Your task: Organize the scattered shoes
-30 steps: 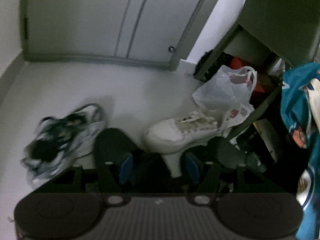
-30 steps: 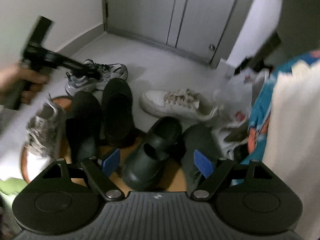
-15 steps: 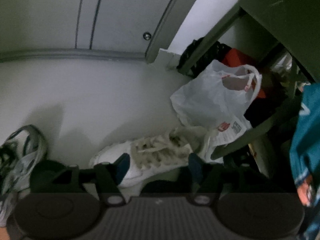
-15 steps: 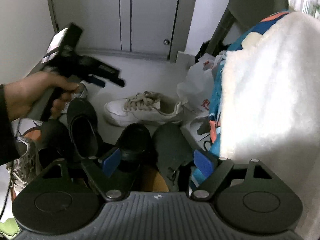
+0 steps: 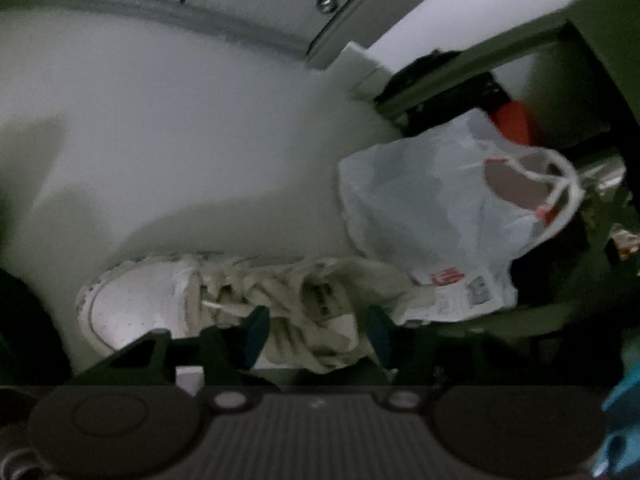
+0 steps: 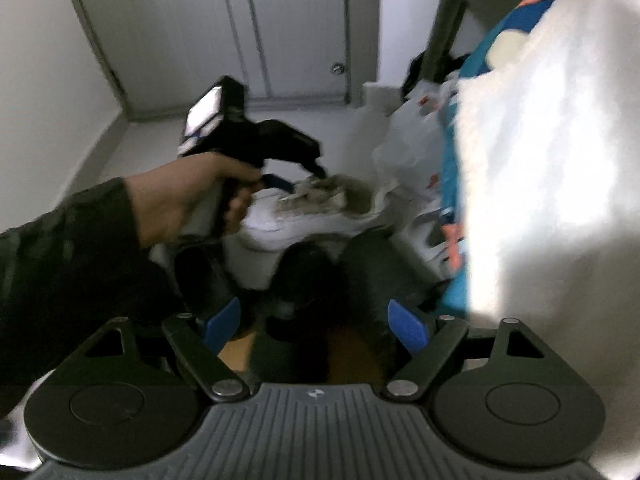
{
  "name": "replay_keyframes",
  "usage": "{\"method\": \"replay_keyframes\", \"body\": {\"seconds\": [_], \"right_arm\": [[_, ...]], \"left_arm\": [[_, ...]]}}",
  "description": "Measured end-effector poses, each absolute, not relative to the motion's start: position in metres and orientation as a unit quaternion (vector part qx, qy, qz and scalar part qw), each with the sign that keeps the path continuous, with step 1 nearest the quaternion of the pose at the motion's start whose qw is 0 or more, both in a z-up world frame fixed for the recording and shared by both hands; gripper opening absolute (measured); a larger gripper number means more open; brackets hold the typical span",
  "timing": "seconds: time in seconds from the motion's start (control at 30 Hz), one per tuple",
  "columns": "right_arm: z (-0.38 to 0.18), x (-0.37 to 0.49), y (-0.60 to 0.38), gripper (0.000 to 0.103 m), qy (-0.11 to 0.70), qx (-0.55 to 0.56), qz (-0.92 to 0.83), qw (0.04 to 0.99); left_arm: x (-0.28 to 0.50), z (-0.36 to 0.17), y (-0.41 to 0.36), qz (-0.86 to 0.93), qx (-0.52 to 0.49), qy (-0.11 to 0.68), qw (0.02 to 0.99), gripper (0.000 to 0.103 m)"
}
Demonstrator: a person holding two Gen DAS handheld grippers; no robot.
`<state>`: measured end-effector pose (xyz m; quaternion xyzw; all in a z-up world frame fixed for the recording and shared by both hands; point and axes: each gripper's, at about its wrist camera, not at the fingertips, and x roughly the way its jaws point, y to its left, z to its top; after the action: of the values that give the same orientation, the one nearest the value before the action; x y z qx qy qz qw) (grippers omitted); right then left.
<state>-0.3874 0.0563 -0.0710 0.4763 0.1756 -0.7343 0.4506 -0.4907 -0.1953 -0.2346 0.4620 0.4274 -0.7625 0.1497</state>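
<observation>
Left hand-held gripper (image 5: 316, 332) jaws wide astride white sneaker (image 5: 224, 304), plastic bag (image 5: 448, 216) beside, right hand-held gripper (image 6: 316, 322) wide.

Home entryway: door (image 6: 280, 28), scattered shoes (image 6: 304, 216)

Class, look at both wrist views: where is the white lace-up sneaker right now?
The white sneaker lies on the pale floor, toe left, its heel beside the white plastic bag. The open left gripper straddles its laces; in the right wrist view it lies beyond the dark shoes.
</observation>
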Motion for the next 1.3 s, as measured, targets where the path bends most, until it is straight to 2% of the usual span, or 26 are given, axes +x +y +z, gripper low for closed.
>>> {"method": "replay_keyframes", "body": {"seconds": [0.2,0.37,0.43,0.47,0.53,0.73,0.87,0.9,1.1,1.3], "right_arm": [[-0.067,-0.377,0.051,0.086,0.180,0.466,-0.734,0.460],[-0.065,-0.375,0.051,0.086,0.172,0.464,-0.735,0.464],[-0.066,-0.374,0.050,0.086,0.171,0.466,-0.732,0.467],[-0.067,-0.373,0.050,0.086,0.171,0.466,-0.730,0.469],[-0.068,-0.372,0.049,0.086,0.171,0.468,-0.728,0.471],[-0.070,-0.372,0.049,0.086,0.169,0.468,-0.729,0.469],[-0.072,-0.370,0.047,0.086,0.175,0.465,-0.731,0.467],[-0.073,-0.370,0.047,0.086,0.177,0.464,-0.732,0.466],[-0.073,-0.368,0.045,0.086,0.189,0.450,-0.743,0.459],[-0.060,-0.368,0.048,0.086,0.173,0.446,-0.739,0.475]], "left_arm": [[-0.503,-0.261,-0.202,-0.733,0.468,0.465,0.168,0.054],[-0.513,-0.266,-0.204,-0.734,0.462,0.467,0.171,0.053],[-0.515,-0.266,-0.203,-0.738,0.465,0.456,0.179,0.029],[-0.516,-0.265,-0.203,-0.739,0.467,0.449,0.183,0.012],[-0.514,-0.267,-0.203,-0.738,0.461,0.465,0.167,0.012],[-0.504,-0.241,-0.191,-0.766,0.444,0.442,0.144,0.011],[-0.491,-0.235,-0.191,-0.766,0.410,0.474,0.142,0.009],[-0.487,-0.233,-0.191,-0.766,0.401,0.483,0.142,0.004],[-0.466,-0.224,-0.192,-0.760,0.346,0.532,0.140,0.004],[-0.468,-0.244,-0.196,-0.748,0.367,0.529,0.161,0.005]]}}
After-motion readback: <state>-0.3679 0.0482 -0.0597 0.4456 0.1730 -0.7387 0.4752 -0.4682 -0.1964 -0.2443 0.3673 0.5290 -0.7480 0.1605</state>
